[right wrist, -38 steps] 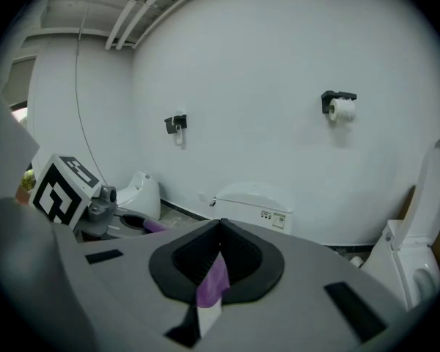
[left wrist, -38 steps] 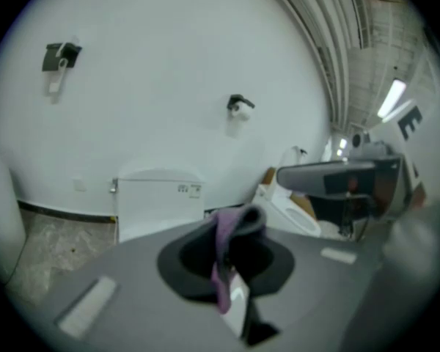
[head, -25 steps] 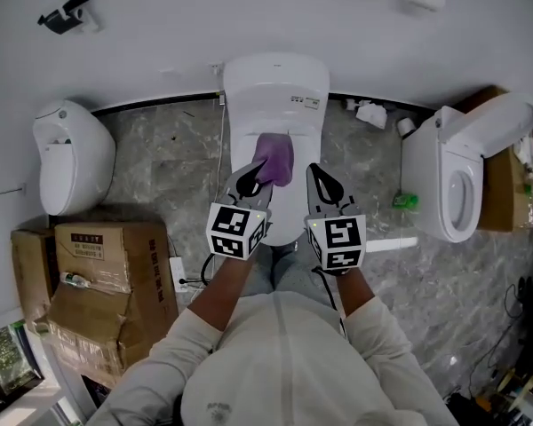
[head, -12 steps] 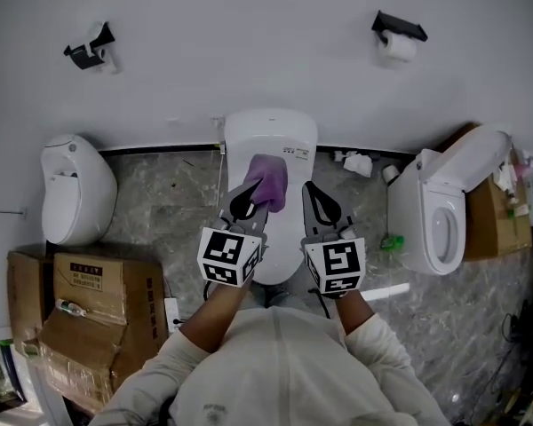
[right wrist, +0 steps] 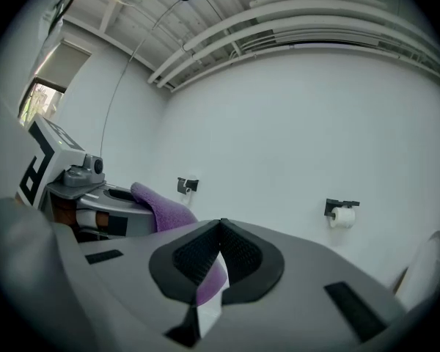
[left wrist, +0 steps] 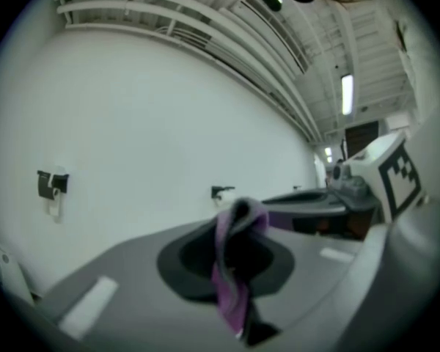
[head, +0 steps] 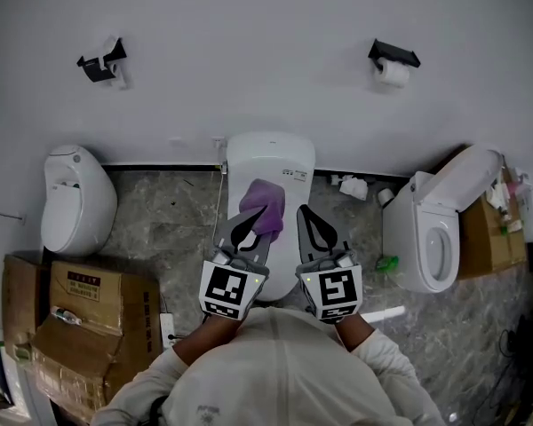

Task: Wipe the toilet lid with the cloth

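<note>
Cloth [head: 265, 209] clear above toilet lid [head: 282, 254]

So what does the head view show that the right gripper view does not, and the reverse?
Only the head view: the toilet, the floor and boxes. Only the right gripper view: the ceiling, a window, and what looks like a corner of the cloth, with a white tag, pinched in the right gripper's shut jaws. Both: the cloth in the left gripper, and the paper roll on the wall.
</note>
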